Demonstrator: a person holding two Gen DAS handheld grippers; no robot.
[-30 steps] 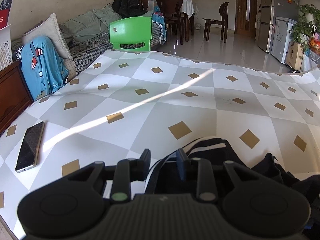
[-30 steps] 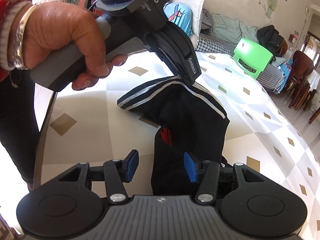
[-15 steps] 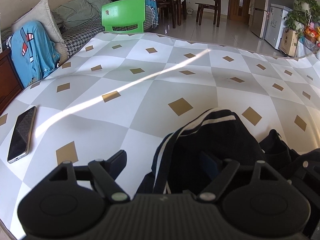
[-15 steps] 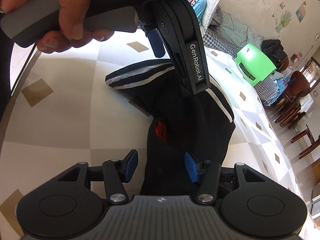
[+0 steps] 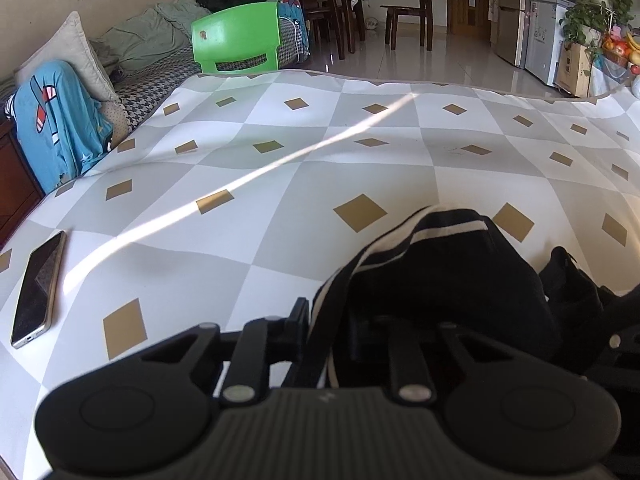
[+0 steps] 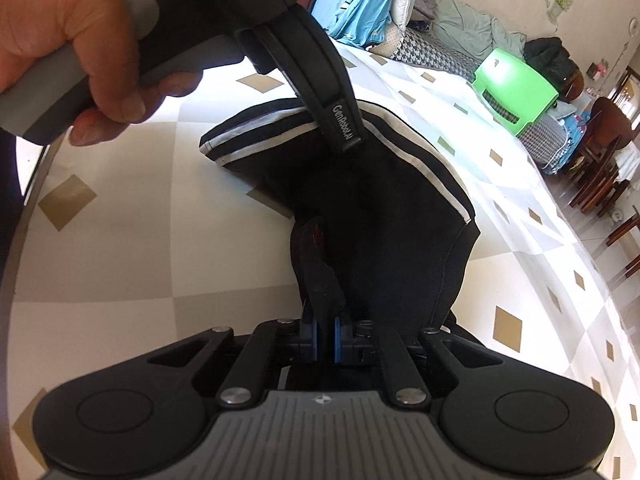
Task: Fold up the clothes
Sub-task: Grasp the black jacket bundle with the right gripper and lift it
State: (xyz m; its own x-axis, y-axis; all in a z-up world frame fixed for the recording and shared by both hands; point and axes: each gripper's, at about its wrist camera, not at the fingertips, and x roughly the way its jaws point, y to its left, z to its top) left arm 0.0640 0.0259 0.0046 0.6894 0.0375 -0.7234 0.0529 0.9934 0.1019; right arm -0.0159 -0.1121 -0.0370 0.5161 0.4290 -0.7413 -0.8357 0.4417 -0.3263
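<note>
Green chair (image 5: 236, 36) beside the sofa (image 5: 148, 46); dark dining chairs (image 5: 412, 10) on glossy tiled floor (image 5: 440, 68).

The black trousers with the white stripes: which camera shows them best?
The right wrist view. There the black trousers lie spread across the table, both stripes visible. The left wrist view shows only a bunched hump of them behind its jaws.

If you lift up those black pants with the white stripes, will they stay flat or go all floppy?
Probably floppy: the black pants already bunch and sag between the right gripper and left gripper. Likely light, since small pinches hold them.
</note>
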